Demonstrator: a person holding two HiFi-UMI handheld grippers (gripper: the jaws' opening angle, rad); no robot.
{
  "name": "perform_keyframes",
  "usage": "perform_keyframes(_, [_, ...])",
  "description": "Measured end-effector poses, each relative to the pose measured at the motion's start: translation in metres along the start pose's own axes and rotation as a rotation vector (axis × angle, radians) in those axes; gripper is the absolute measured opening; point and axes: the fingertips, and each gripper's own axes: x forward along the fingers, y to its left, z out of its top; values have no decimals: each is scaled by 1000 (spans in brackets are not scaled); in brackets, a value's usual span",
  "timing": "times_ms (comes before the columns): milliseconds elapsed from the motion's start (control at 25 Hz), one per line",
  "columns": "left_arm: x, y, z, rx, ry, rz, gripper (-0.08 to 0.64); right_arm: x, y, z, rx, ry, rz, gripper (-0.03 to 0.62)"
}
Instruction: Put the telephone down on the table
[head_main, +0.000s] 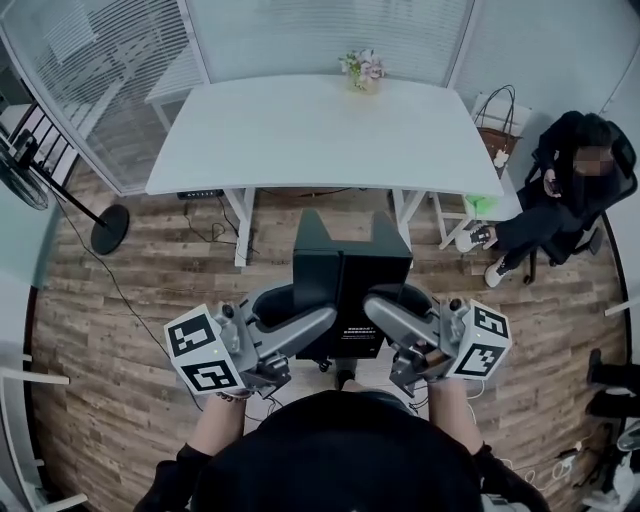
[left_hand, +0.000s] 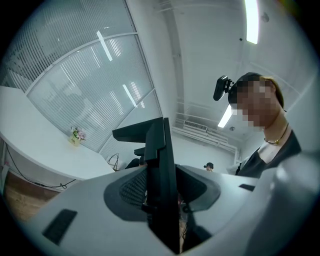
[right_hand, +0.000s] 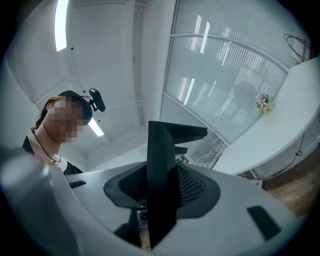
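Left gripper (left_hand: 162, 200): jaws clamped on left edge of black telephone (head_main: 350, 290). Right gripper (right_hand: 160, 200): jaws clamped on right edge likewise. Telephone held upright between both, above wood floor (head_main: 130, 330), short of white table (head_main: 300, 130). Flower vase (head_main: 362, 72) seen at table's far edge. Fan stand (head_main: 108, 228) placed left of table. Seated person (head_main: 560, 190) and handbag (head_main: 497, 130) seen to the right.
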Motion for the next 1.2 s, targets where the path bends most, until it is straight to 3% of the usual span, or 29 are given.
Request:
perform_keyframes(280, [23, 35, 17, 12, -14, 46, 189, 13, -38, 25, 19, 20, 40, 176])
perform_keyframes(760, [77, 74, 27, 16, -21, 59, 189, 4, -91, 67, 19, 24, 55, 176])
perform_keyframes(1200, [87, 96, 23, 3, -6, 104, 189, 4, -117, 69, 70, 24, 66, 176])
